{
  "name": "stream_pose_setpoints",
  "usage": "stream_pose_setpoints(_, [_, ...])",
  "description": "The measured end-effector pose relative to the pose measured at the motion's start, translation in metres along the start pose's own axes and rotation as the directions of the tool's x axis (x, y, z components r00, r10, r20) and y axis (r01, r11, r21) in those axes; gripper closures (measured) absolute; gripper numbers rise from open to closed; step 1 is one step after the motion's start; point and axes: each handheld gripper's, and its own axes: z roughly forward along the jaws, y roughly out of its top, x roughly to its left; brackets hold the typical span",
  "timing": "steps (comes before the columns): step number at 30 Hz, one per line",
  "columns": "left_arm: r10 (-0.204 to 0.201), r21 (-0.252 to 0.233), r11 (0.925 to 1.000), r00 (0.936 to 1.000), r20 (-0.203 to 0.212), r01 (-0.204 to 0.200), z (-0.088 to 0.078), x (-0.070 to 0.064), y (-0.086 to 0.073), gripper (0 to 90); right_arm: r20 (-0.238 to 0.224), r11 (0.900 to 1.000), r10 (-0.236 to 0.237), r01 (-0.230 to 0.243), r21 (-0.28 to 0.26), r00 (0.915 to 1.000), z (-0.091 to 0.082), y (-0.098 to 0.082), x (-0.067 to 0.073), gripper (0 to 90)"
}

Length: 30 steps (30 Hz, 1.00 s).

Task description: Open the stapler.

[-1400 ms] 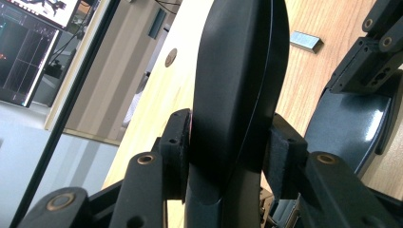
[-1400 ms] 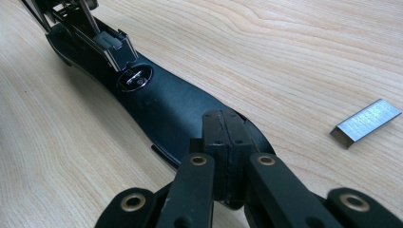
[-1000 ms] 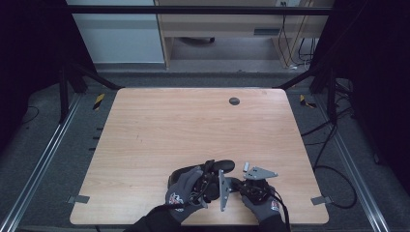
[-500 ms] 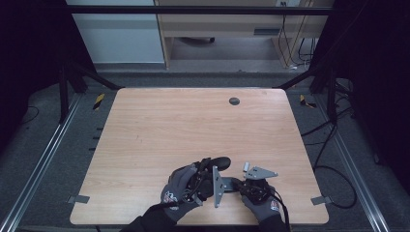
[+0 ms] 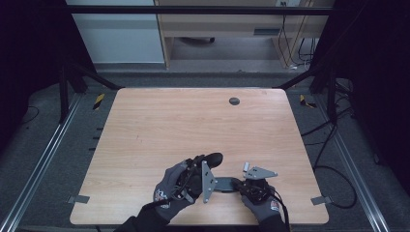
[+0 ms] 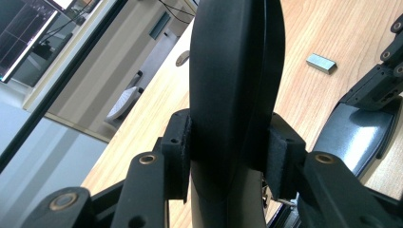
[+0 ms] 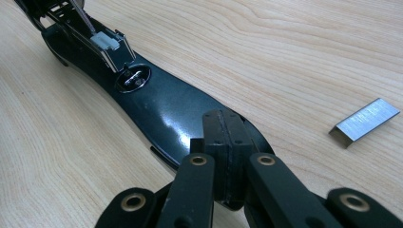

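A black stapler lies swung open near the table's front edge. Its base (image 7: 166,109) rests flat on the wood, with the metal anvil (image 7: 133,77) and the staple channel (image 7: 102,45) showing. My right gripper (image 7: 223,137) is shut, its joined tips pressing down on the base's near end. My left gripper (image 6: 233,156) is shut on the stapler's black top cover (image 6: 235,71), both pads clamped on its sides and holding it raised. In the high view the left gripper (image 5: 200,166) and right gripper (image 5: 241,184) sit close together. A strip of staples (image 7: 365,121) lies loose beside the base.
The wooden table (image 5: 183,125) has a round dark grommet (image 5: 234,101) near its far edge. Both gloved hands (image 5: 174,191) come in at the front edge. Metal rails and cables run along the floor on both sides.
My left hand has risen slightly and drifted left with the stapler's cover in its grip. The right hand and the base have stayed put.
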Motion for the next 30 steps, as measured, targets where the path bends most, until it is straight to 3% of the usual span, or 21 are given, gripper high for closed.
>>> stream_pose_setpoints(9, [-0.053,-0.02,0.9984,0.9985,0.011,0.053,-0.006,0.009,-0.005,58.2,0.004,1.0,0.004,-0.004,0.0,1.0,0.0,0.0,0.0,90.0])
stream_pose_setpoints(30, [-0.121,-0.034,0.992,0.9924,0.025,0.121,-0.015,0.024,-0.013,57.9,0.001,1.0,0.013,-0.013,0.002,0.9999,0.0,0.0,-0.001,90.0])
